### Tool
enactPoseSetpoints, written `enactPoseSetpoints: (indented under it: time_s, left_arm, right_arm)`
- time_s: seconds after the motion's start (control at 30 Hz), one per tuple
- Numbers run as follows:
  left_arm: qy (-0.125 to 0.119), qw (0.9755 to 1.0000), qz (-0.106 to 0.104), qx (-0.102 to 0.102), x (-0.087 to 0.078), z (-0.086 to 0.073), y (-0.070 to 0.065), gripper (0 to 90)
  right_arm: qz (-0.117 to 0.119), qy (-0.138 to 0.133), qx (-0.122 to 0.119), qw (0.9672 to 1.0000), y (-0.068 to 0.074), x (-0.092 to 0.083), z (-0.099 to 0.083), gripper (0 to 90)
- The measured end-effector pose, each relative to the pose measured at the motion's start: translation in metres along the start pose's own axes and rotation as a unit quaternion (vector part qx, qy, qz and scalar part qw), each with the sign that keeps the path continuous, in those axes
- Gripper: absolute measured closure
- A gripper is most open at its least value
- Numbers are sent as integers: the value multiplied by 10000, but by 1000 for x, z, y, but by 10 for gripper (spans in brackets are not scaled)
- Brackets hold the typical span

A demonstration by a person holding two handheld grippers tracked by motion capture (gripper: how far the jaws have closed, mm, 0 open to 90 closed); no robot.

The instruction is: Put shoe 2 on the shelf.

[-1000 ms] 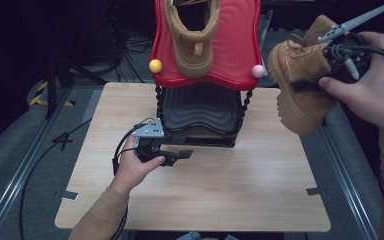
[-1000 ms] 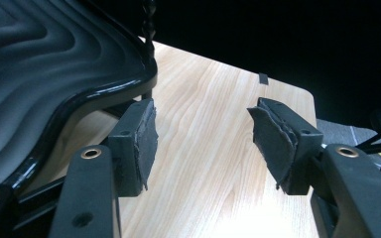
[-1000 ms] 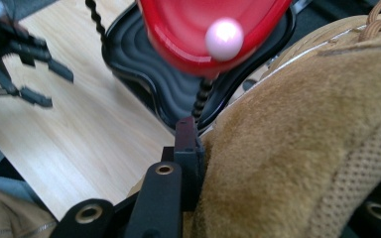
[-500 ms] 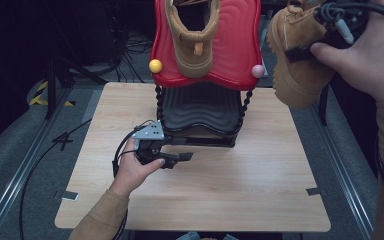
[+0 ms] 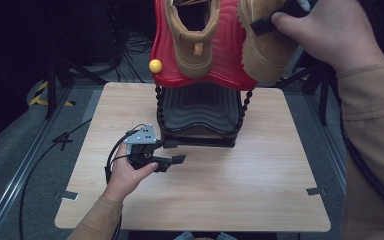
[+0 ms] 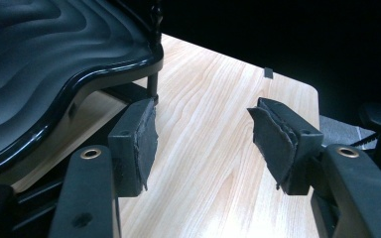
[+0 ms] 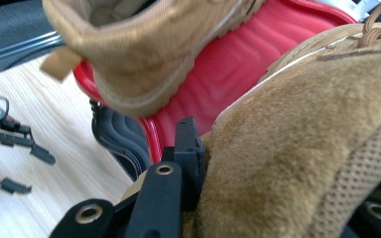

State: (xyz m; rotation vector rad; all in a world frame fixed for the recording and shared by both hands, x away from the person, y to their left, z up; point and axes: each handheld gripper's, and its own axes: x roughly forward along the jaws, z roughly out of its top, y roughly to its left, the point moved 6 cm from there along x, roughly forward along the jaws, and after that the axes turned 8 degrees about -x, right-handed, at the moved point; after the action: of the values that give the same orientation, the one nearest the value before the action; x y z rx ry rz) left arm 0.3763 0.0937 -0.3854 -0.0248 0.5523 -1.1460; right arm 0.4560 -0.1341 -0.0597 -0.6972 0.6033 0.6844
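pale wood table (image 5: 260, 195), dark room; left gripper (image 5: 172, 152) jaws wide, right gripper (image 7: 238, 163) jaws clamp tan boot (image 7: 297, 163).

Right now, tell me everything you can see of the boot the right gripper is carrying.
The carried boot is tan, suede-looking, with a pale sole edge, mesh-like padding at the collar and tan laces. The right gripper is clamped on it, and the right hand holds it tilted in the air over the right half of the red shelf, beside the other boot already resting there. Whether it touches the shelf yet I cannot tell.
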Motion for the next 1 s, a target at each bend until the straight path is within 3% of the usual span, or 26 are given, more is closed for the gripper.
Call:
enactPoseSetpoints:
  time_s: [0.4,0.73,1.0]
  left_arm:
    - [-46,9999,141,5,-11,-3,-1,427]
    - [-3,9999,118,23,-11,-3,1,427]
    - [38,10000,84,-4,-7,-4,0,426]
  right_arm:
    - [-174,-17,-209,9996,-5,29,31,778]
    - [-386,-6,-369,9986,-5,58,44,776]
    - [-418,-71,-508,9978,-2,71,42,775]
